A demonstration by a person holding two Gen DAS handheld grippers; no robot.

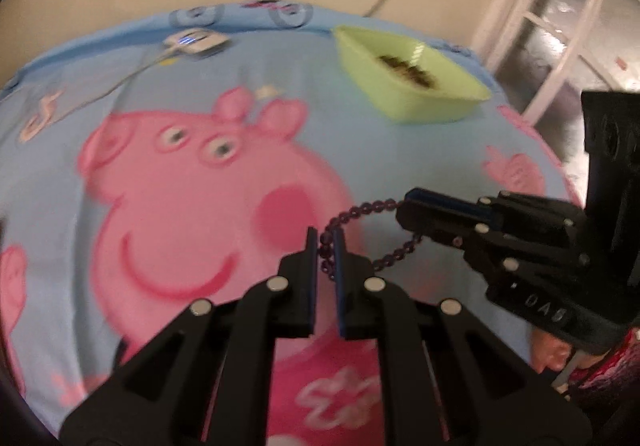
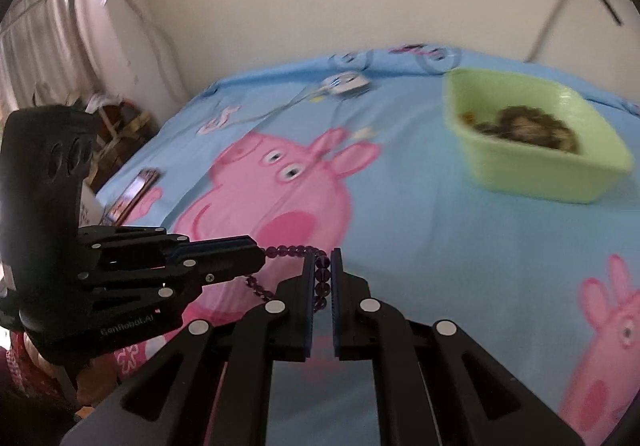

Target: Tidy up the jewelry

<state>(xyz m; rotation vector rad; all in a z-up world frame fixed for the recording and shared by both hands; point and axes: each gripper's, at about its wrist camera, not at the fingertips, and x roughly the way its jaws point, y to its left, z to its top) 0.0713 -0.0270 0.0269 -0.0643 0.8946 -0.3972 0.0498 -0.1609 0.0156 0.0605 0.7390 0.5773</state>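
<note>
A purple bead bracelet [image 1: 362, 207] hangs stretched between both grippers above the blue cartoon-pig bedsheet. My left gripper [image 1: 326, 242] is shut on one side of the loop. My right gripper [image 1: 404, 211] comes in from the right and is shut on the other side. In the right wrist view my right gripper [image 2: 322, 266] pinches the bracelet [image 2: 290, 250], and my left gripper [image 2: 256, 258] holds it from the left. A light green tray [image 1: 432, 107] with dark jewelry inside sits at the far right of the bed; it also shows in the right wrist view [image 2: 536, 175].
The bedsheet [image 1: 360, 149] covers the bed against a beige wall. A white device with a cable [image 1: 196, 41] lies near the far edge. A phone [image 2: 134, 191] lies at the bed's left edge. A white window grille [image 1: 560, 5] stands to the right.
</note>
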